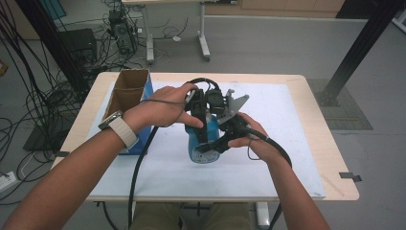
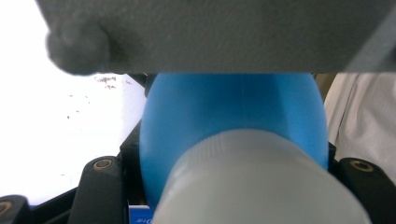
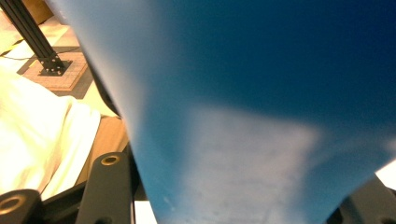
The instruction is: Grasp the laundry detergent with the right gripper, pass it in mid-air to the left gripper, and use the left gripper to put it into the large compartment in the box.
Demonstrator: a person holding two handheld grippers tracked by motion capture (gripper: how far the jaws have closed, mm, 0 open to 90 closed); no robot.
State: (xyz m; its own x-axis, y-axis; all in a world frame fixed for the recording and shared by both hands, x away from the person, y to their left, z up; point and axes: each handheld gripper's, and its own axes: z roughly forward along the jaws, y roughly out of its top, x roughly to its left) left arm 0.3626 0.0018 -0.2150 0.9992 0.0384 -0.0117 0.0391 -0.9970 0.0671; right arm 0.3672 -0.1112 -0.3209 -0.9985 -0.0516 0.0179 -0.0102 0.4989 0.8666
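A blue bottle [image 1: 203, 143] stands near the middle of the worktop [image 1: 306, 143], on a white sheet [image 1: 277, 120], gripped from both sides by a person's two hand-held tools. From the high view, much of the bottle is hidden: the left tool [image 1: 200, 125] and the left hand [image 1: 160, 111] cover its upper part, and the right tool [image 1: 221, 142] with the right hand [image 1: 251, 136] masks its right flank, so only the lower body and a pale label near the base show. Where the tools' tips meet the bottle cannot be made out there.

The left gripper view looks closely along the bottle [image 2: 233, 116], with its grey cap [image 2: 261, 182] blurred and cut off by the bottom edge; a grey plate crosses the top of that view and hides what lies behind. The left tool's black jaws flank the cap end of the bottle, closed on it.

In the right gripper view the blue wall of the bottle [image 3: 261, 93] sits so near the lens that it is out of focus, its label [image 3: 243, 163] a pale smear with no legible print. The right tool's jaws rise on either side of the bottle's body, clamped against it.

An open cardboard box [image 1: 125, 93] with a blue side stands at the worktop's left, partly screened by the left wrist and its watch [image 1: 117, 125].
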